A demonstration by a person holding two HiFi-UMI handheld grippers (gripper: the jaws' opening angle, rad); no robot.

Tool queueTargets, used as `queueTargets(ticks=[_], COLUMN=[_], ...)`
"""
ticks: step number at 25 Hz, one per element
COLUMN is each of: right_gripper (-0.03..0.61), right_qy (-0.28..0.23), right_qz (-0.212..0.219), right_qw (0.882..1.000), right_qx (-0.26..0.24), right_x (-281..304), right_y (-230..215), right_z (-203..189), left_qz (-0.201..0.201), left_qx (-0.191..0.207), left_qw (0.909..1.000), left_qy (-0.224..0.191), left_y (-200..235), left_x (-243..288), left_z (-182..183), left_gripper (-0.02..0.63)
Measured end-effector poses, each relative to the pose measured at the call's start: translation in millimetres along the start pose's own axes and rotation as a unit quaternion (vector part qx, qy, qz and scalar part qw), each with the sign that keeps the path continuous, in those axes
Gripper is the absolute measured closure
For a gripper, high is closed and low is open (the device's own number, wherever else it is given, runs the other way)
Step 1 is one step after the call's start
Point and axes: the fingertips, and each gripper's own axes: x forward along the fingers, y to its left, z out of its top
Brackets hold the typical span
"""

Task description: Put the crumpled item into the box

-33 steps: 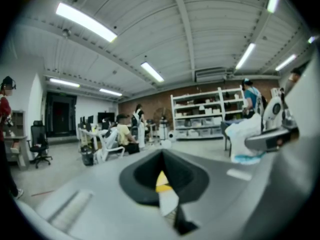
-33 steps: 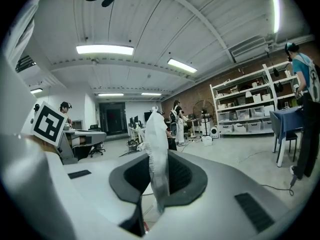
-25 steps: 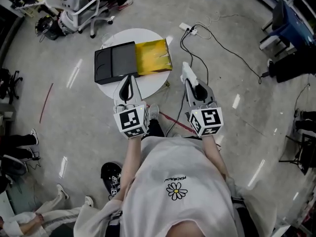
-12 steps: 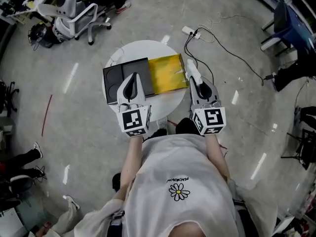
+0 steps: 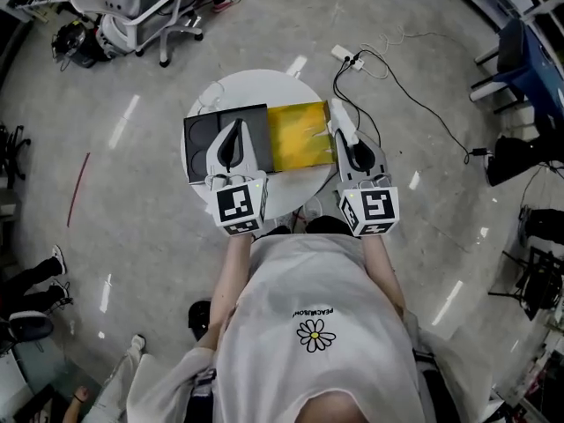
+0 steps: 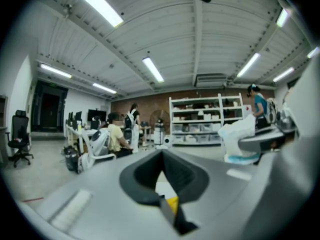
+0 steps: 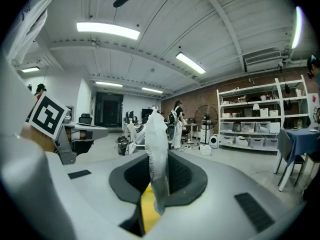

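A round white table [image 5: 256,86] carries a black open box [image 5: 203,139] and, against its right side, a crinkled yellow sheet-like item [image 5: 300,135]. My left gripper [image 5: 236,126] hovers over the black box's right half, its jaws together with nothing between them; in the left gripper view [image 6: 165,204] a bit of yellow shows below the jaws. My right gripper [image 5: 338,129] is at the yellow item's right edge, shut on a crumpled white strip [image 7: 157,149] that stands up between the jaws. That strip [image 5: 336,117] pokes out past the fingertips.
Cables and a power strip [image 5: 348,55] lie on the floor behind the table. An office chair [image 5: 141,16] stands at the back left, a blue chair [image 5: 529,60] at the far right. Someone's feet [image 5: 35,276] are at the left edge.
The table has come closer and more central. Both grippers have moved forward from in front of the table's edge to over it; the right one still grips the white strip.
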Motion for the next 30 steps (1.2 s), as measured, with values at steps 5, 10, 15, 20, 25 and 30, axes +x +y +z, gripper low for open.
queueTargets(ticks=[5, 10, 15, 20, 25, 30], right_gripper=[0.532, 0.532, 0.532, 0.532, 0.531, 0.534], right_qy=[0.001, 0.003, 0.021, 0.08, 0.15, 0.197], right_qz=[0.027, 0.04, 0.058, 0.095, 0.146, 0.208], right_qw=[0.999, 0.999, 0.995, 0.973, 0.922, 0.846], right_qx=[-0.023, -0.024, -0.084, -0.195, -0.325, -0.45], right_x=[11, 13, 20, 46, 78, 105], right_y=[-1, -4, 0, 13, 26, 41], right_z=[0, -2, -3, -29, -81, -137], left_qz=[0.017, 0.026, 0.032, 0.044, 0.052, 0.06], left_qx=[0.005, 0.008, 0.012, 0.014, 0.01, 0.009], left_qw=[0.9998, 0.9996, 0.9994, 0.9989, 0.9986, 0.998], left_qy=[-0.003, 0.0, -0.001, 0.001, 0.006, 0.018], left_y=[-4, -8, -10, -6, -5, -4], left_x=[5, 7, 11, 9, 5, 2], left_z=[6, 8, 13, 15, 12, 3], left_gripper=[0.615, 0.615, 0.615, 0.615, 0.615, 0.615])
